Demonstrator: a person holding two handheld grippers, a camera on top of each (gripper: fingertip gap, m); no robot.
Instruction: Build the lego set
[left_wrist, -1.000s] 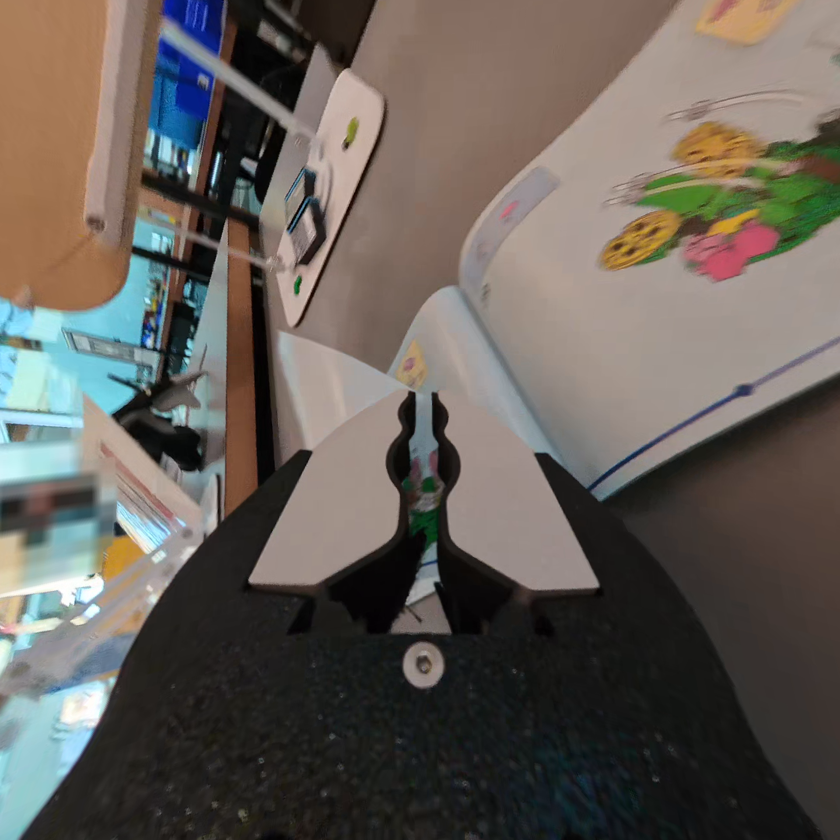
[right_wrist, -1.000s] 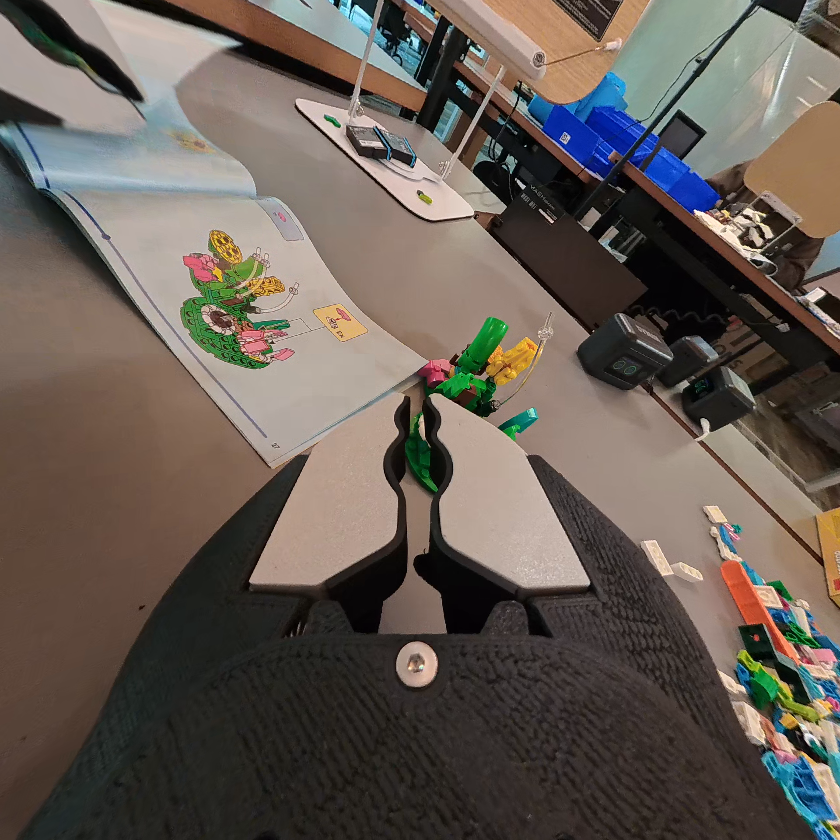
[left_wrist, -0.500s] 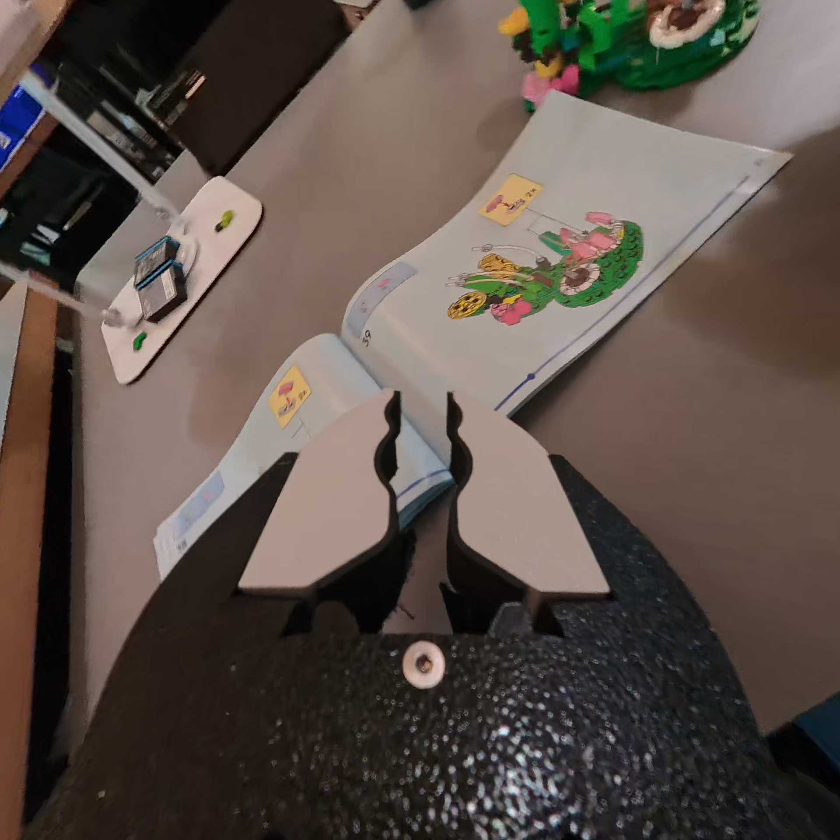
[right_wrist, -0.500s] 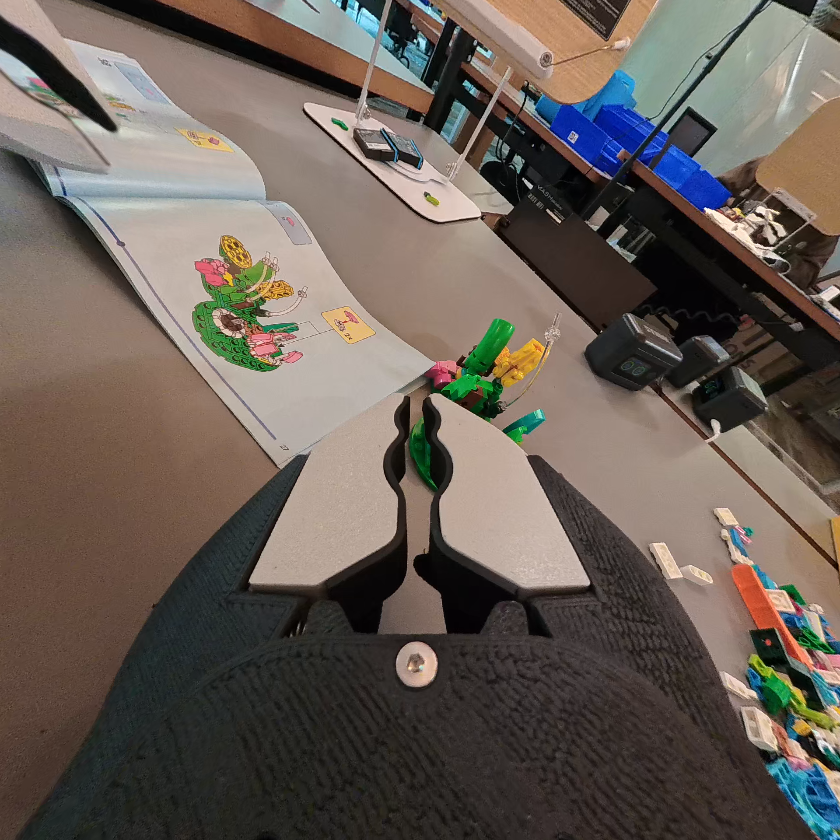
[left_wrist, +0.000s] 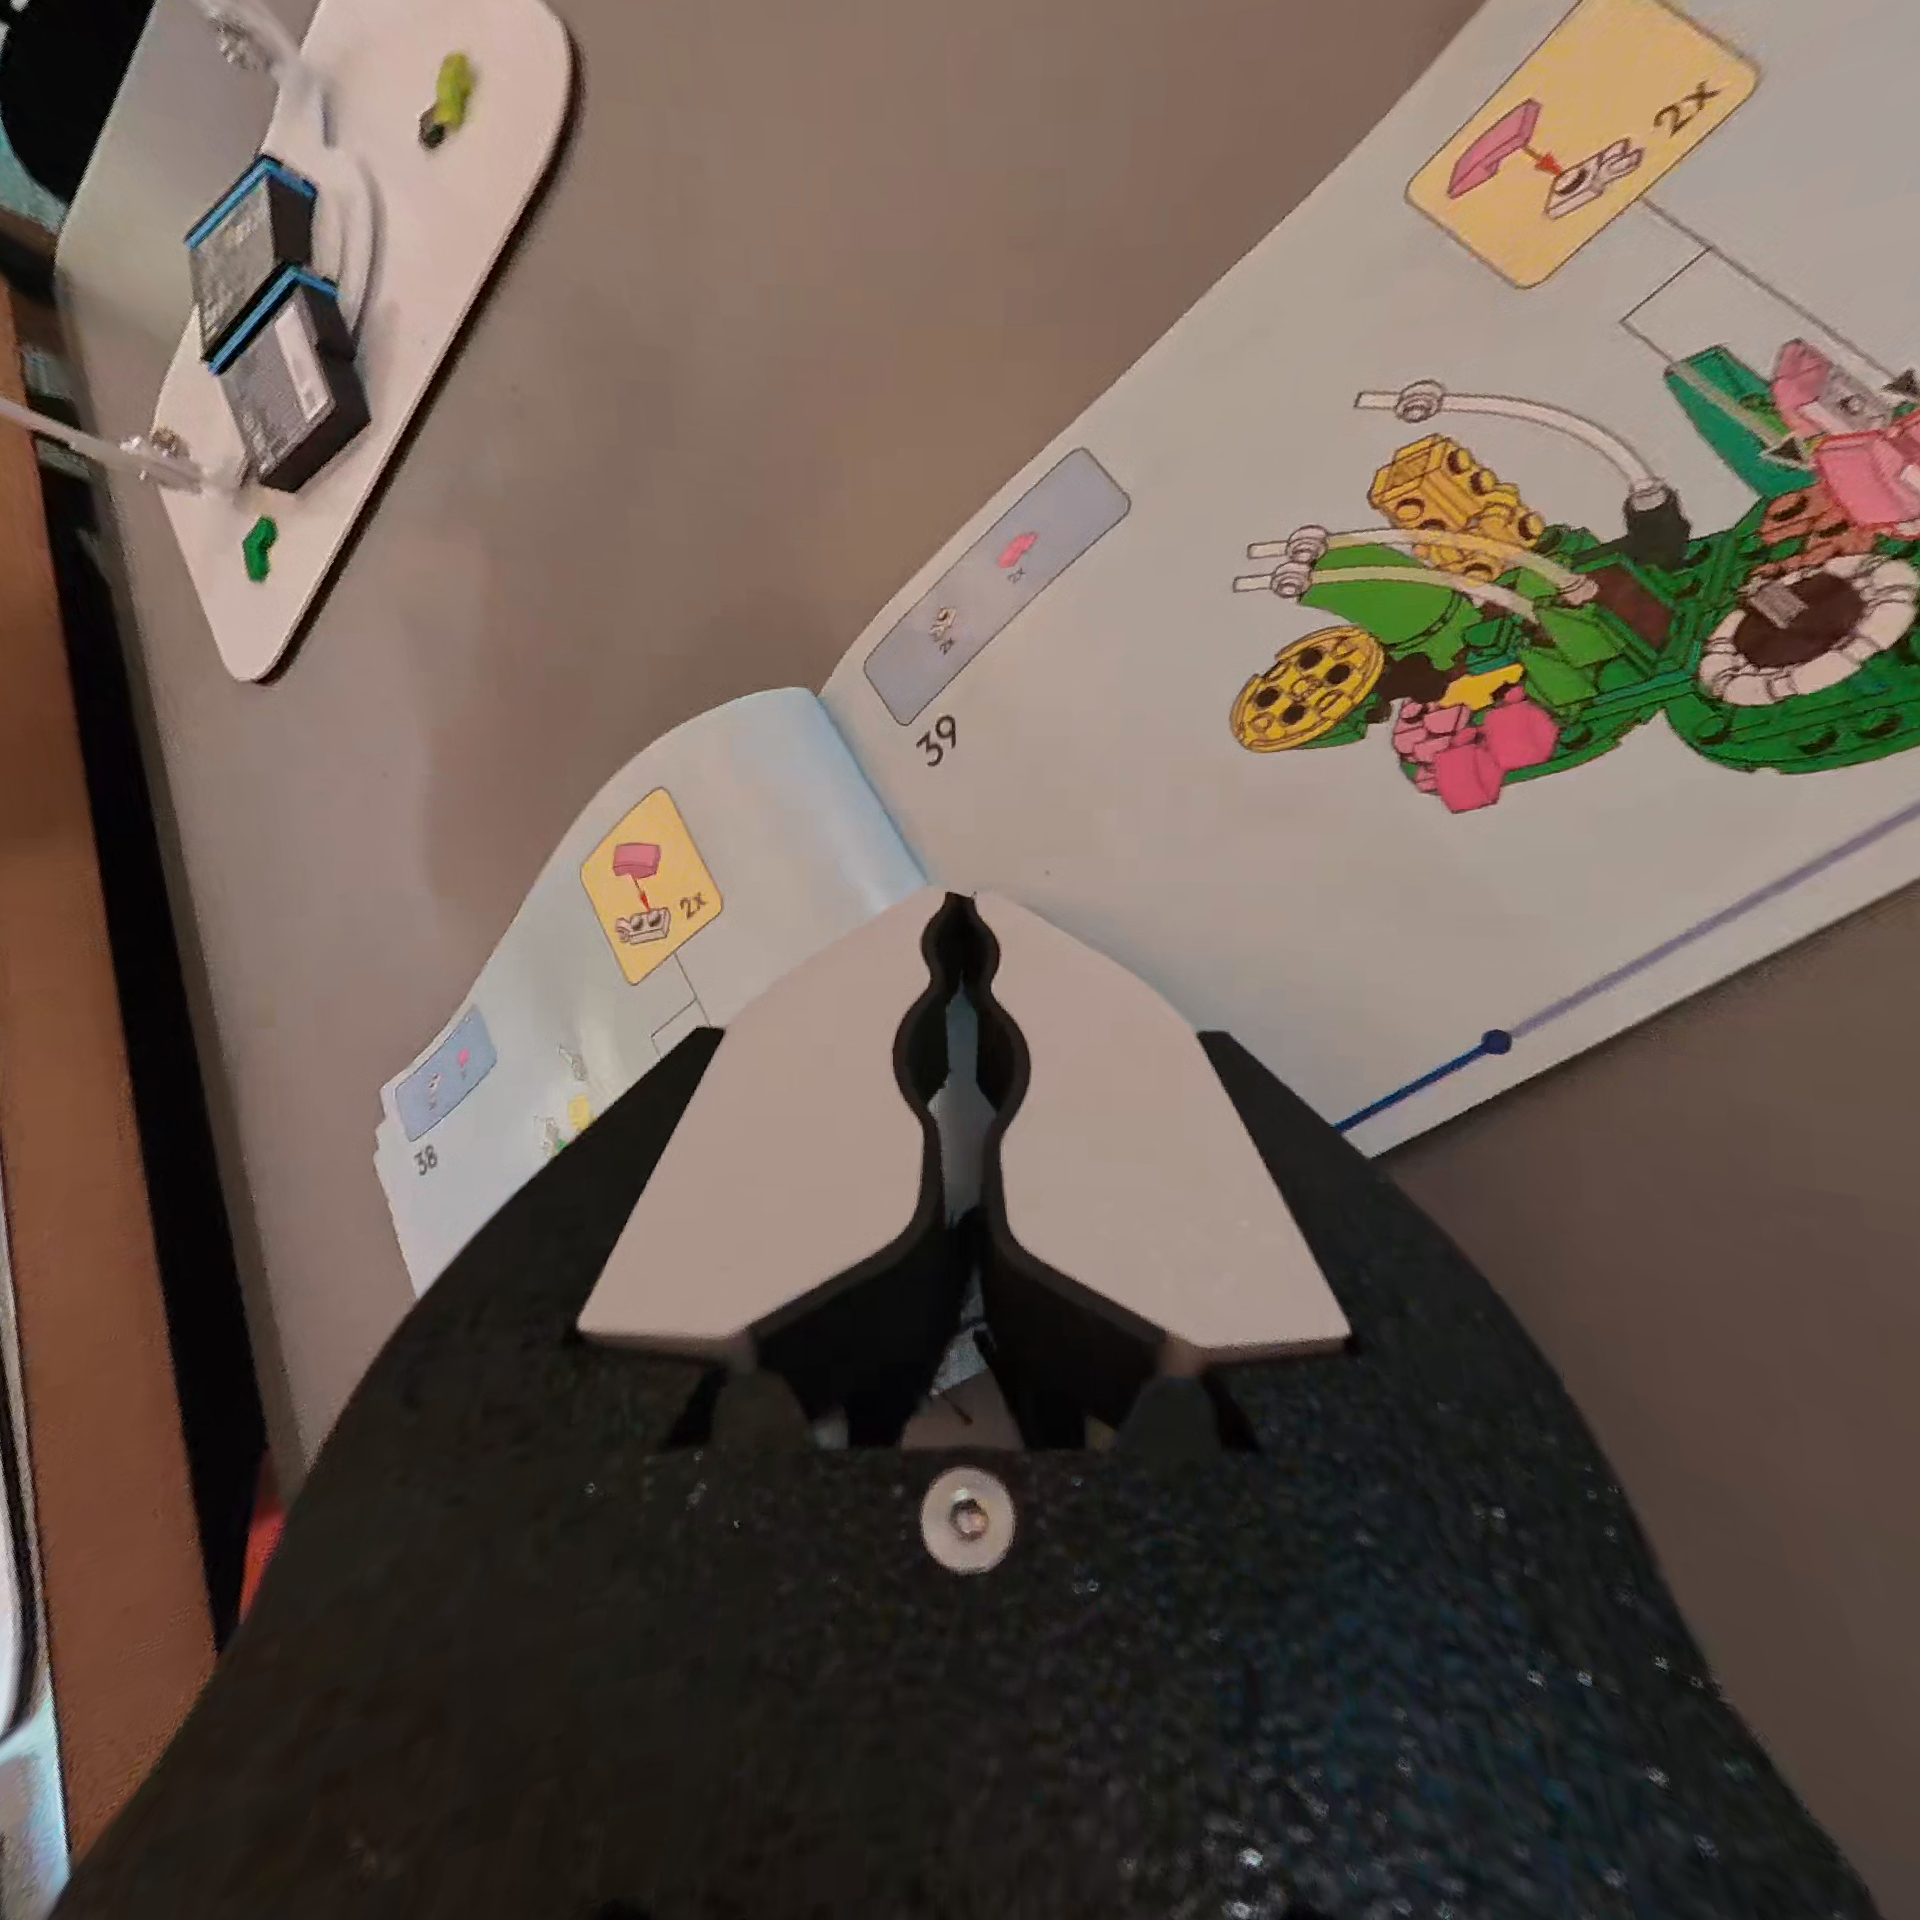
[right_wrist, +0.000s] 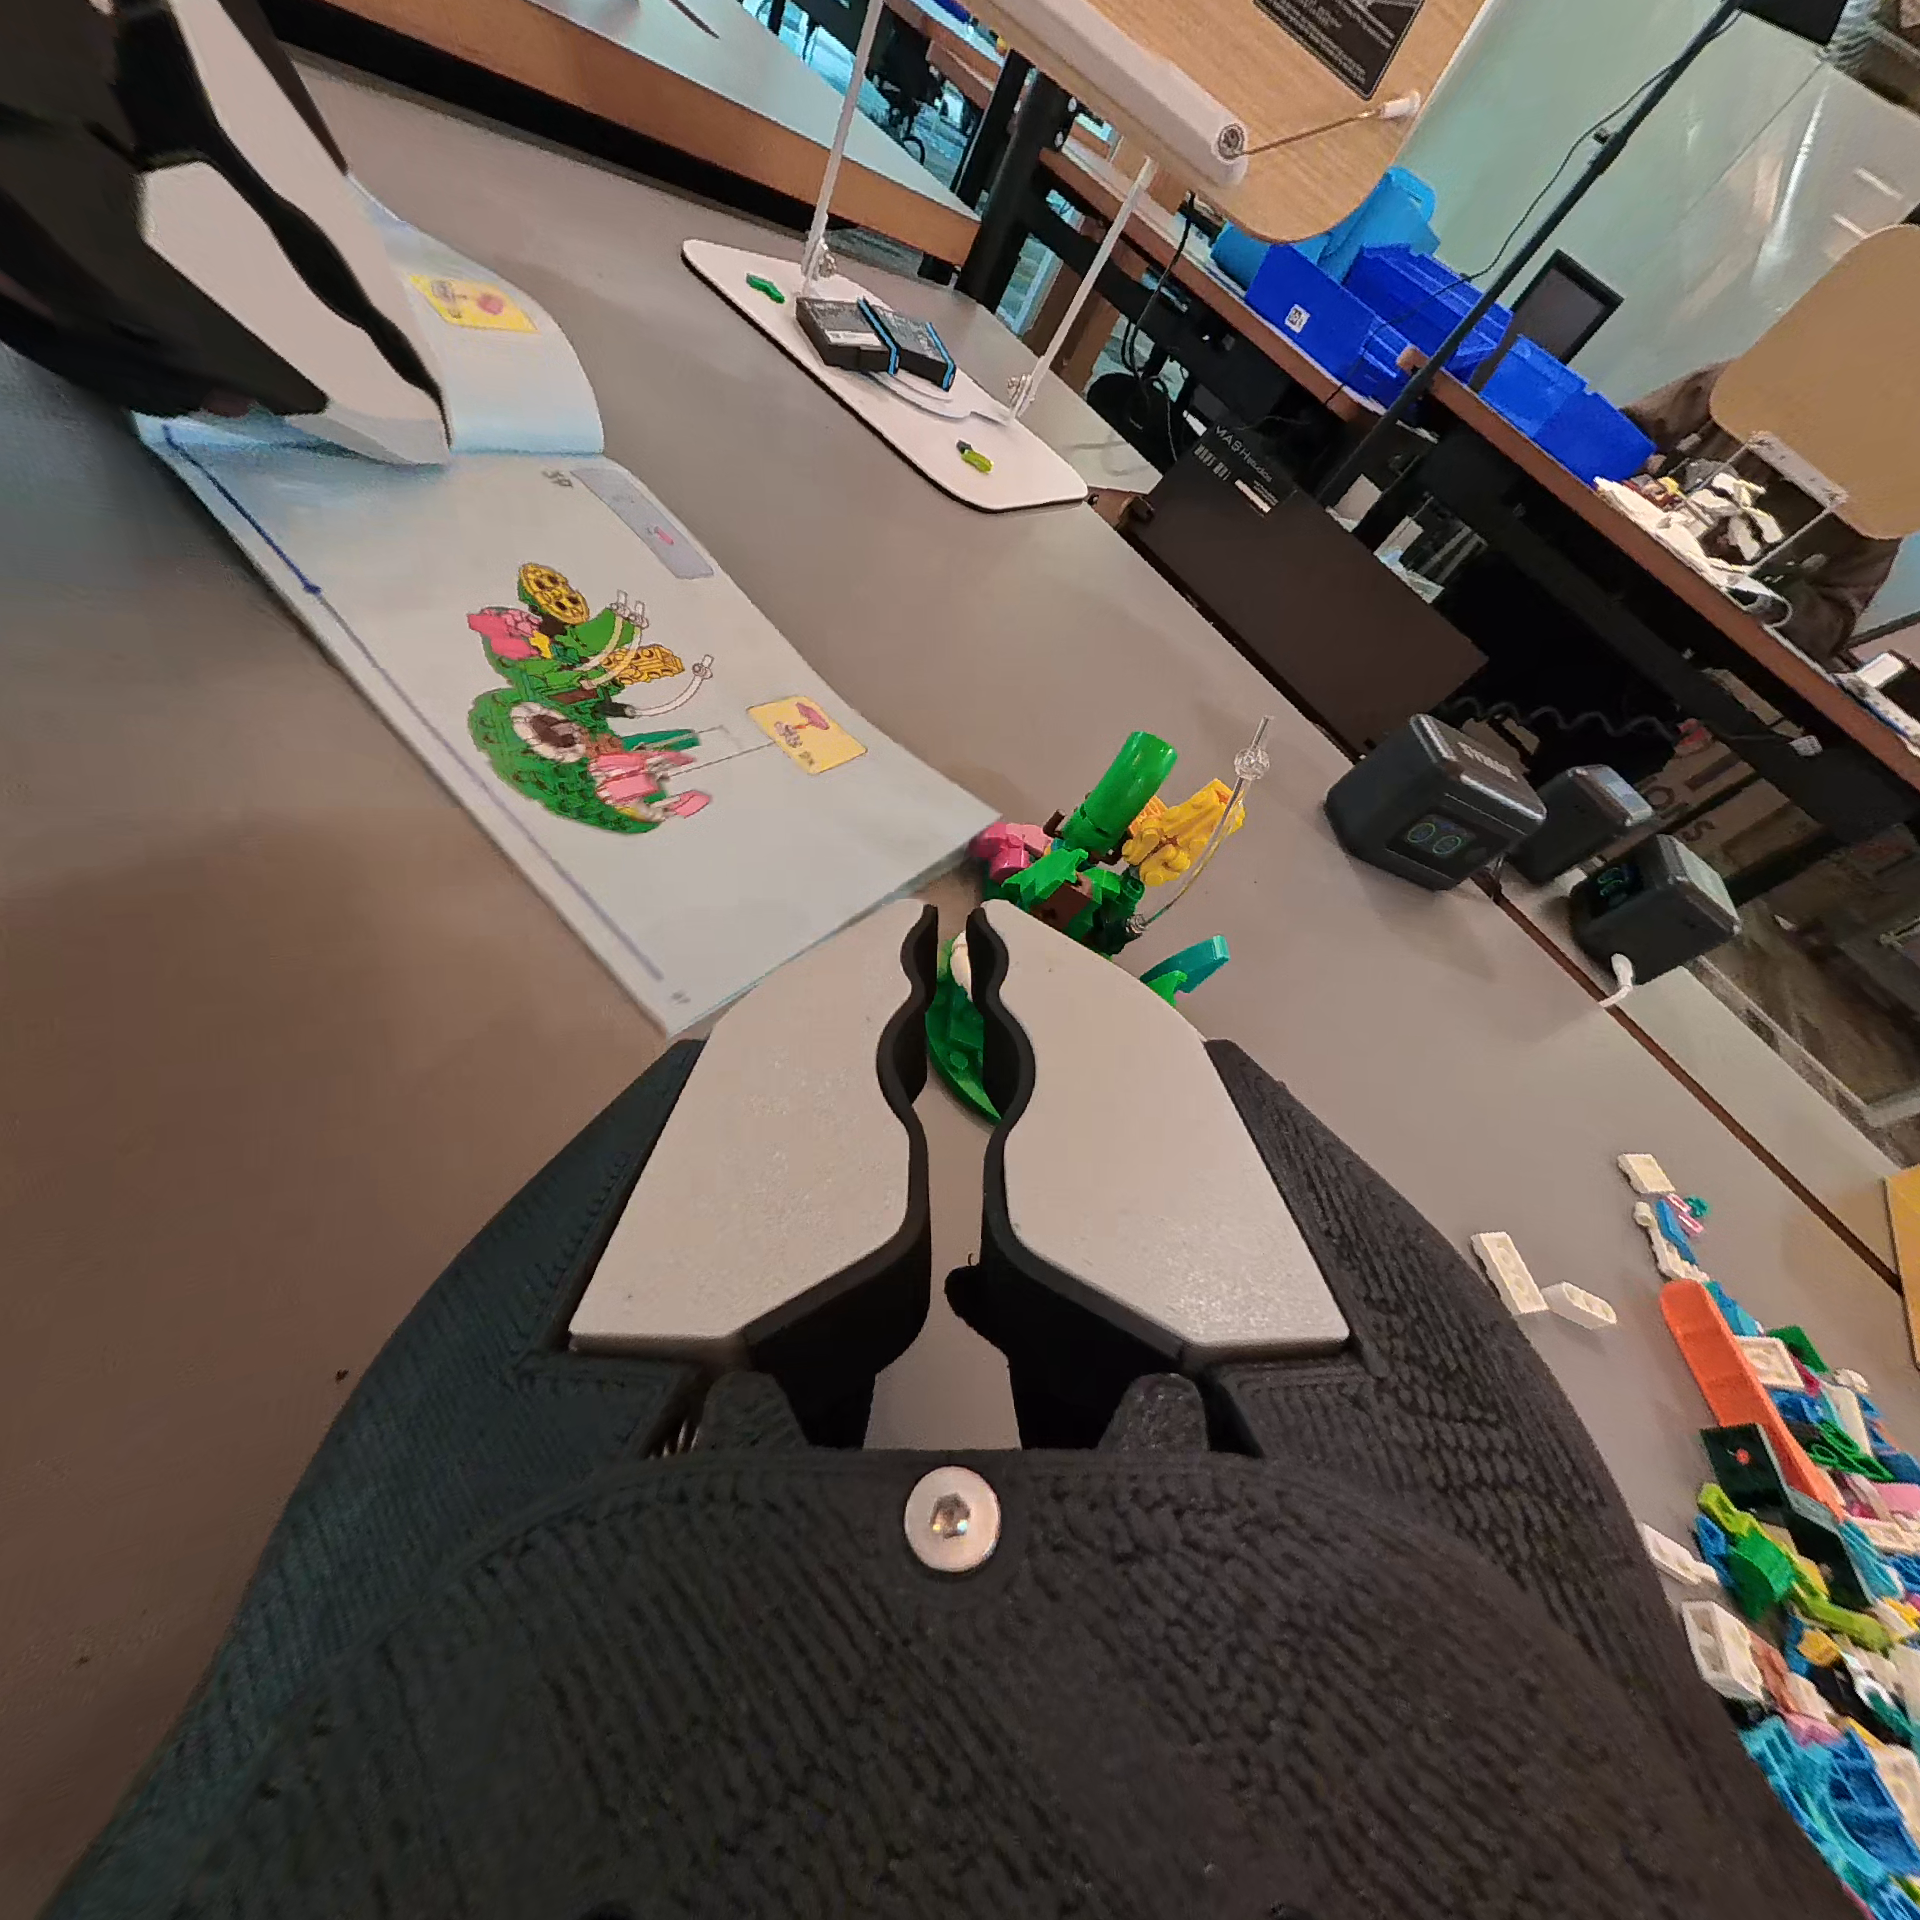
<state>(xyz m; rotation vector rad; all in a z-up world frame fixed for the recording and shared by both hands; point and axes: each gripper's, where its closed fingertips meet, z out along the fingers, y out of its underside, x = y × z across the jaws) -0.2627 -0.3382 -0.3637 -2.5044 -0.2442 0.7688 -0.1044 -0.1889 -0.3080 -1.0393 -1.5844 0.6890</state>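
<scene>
The open instruction booklet (left_wrist: 1143, 831) lies on the grey table. My left gripper (left_wrist: 961, 906) is shut, with its tips down on the booklet next to the centre fold. It also shows at the top left of the right wrist view (right_wrist: 442, 421). The partly built lego model (right_wrist: 1101, 842), green with pink and yellow parts, stands by the booklet's near corner (right_wrist: 727, 831). My right gripper (right_wrist: 953, 925) is closed to a narrow gap. The edge of the model's green base (right_wrist: 956, 1039) sits between its fingers.
A pile of loose bricks (right_wrist: 1818, 1507) lies at the right, with a few white pieces (right_wrist: 1507, 1268) beside it. A white lamp base (left_wrist: 343, 520) holding two black blocks (right_wrist: 883, 332) stands beyond the booklet. Black boxes (right_wrist: 1434, 800) sit at the table's far edge.
My left gripper let go of the page it was pinching and opened. It then came down and shut with its tips on the booklet. The right gripper has barely moved.
</scene>
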